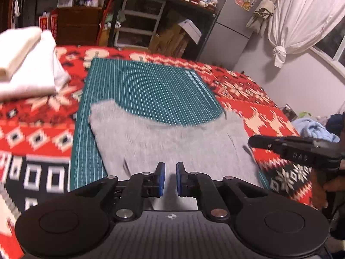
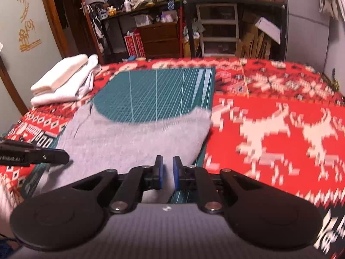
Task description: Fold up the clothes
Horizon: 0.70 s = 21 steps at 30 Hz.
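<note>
Across the red patterned blanket point(image 2: 269, 116) lies our green gridded cutting mat point(image 1: 146, 86), with grey knit fabric point(image 1: 168, 142) spread over it. We hold our left gripper point(image 1: 170, 178) and right gripper point(image 2: 166, 171) narrowly parted, each with grey cloth between its blue pads.

Both the left hand-held gripper point(image 1: 170, 179) and right hand-held gripper point(image 2: 166, 172) tilt downward, jaws seemingly nearly closed, empty.

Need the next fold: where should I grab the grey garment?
Take the grey garment by its two far corners, which lie flat on the green mat. Reach over from the near side, one tongs on each corner, pinching from the outer edges.
</note>
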Motion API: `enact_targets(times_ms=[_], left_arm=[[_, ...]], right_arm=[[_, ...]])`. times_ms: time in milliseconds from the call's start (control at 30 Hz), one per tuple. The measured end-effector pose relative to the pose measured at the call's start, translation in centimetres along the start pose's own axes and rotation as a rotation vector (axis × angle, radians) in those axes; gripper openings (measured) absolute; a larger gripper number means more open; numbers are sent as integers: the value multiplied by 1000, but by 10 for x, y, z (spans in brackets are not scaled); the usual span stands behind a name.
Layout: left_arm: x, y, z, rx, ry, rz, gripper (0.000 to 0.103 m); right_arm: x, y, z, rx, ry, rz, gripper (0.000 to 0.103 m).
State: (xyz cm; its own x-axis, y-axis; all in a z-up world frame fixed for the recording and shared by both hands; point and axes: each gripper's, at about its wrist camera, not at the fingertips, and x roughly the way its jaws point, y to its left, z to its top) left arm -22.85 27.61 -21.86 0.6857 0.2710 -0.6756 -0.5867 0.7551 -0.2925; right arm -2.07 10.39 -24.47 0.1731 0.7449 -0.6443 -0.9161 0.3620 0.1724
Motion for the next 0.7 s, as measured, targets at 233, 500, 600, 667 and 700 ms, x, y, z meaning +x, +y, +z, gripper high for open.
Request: enact_targets(times_ms=[233,500,600,667,700], left_arm=[[27,14,15,-43,37,17,9],[25,17,15,-56,8,14,9],[26,14,15,-53,-4,-8,9],[31,10,15,-33,9,4,9],[34,7,14,-19,10,12,9]], right_arm=[[40,-1,38,-25,17,-18,12],[69,2,42,-39,48,-42,12],[60,12,44,-31,39,13,12],[64,23,40,-72,63,25,12],[67,28,37,-99,72,21,12]])
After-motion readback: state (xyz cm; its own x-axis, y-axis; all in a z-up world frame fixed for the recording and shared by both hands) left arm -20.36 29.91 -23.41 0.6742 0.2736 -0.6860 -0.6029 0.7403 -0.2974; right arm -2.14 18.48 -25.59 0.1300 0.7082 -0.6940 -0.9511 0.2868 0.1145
